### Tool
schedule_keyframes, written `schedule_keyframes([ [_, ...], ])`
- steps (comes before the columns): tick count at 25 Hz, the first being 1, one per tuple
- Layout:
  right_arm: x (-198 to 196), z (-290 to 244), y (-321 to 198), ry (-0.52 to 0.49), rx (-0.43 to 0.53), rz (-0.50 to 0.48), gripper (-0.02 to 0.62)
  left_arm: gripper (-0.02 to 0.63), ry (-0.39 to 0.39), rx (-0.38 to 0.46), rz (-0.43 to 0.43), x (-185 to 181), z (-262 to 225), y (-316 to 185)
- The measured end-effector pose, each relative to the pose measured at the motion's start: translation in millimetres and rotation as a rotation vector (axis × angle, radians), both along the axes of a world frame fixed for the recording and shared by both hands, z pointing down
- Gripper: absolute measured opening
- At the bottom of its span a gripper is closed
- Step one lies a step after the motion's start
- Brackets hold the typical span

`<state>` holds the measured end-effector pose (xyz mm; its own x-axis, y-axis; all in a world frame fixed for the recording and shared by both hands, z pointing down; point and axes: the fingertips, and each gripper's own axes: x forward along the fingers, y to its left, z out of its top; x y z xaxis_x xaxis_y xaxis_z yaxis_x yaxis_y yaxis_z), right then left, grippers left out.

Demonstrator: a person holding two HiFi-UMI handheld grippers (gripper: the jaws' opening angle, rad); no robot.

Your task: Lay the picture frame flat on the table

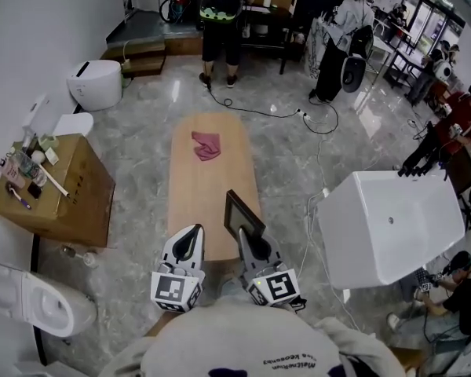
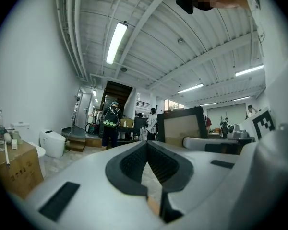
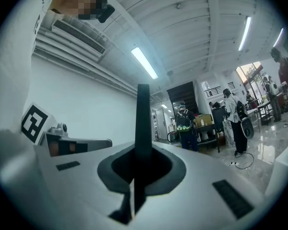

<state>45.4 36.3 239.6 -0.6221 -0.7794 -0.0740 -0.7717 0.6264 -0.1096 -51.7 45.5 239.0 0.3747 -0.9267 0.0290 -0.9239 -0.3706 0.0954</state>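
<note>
Right tongs [image 1: 246,242] pinch the near edge of the picture frame [image 1: 242,215], so it stands upright over the near end of the bench [image 1: 208,183], toward 5 o'clock on its top. Holding it by the edge should let me tip it down flat, I judge. Left tongs [image 1: 190,240], at 9 o'clock from the right pair, are pressed together on nothing. A pink cloth [image 1: 206,145] lies at 12 o'clock, well apart.
</note>
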Motion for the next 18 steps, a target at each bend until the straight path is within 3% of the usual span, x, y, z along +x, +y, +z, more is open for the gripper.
schedule_keyframes([
  [7,0,-12,-72,-0.001,0.022,-0.017,0.018,0.009,0.012,-0.008,-0.036,-4,-5,-63],
  [18,-3,-1,-149,0.000,-0.031,-0.088,0.018,0.009,-0.016,-0.023,-0.081,-2,-2,-136],
])
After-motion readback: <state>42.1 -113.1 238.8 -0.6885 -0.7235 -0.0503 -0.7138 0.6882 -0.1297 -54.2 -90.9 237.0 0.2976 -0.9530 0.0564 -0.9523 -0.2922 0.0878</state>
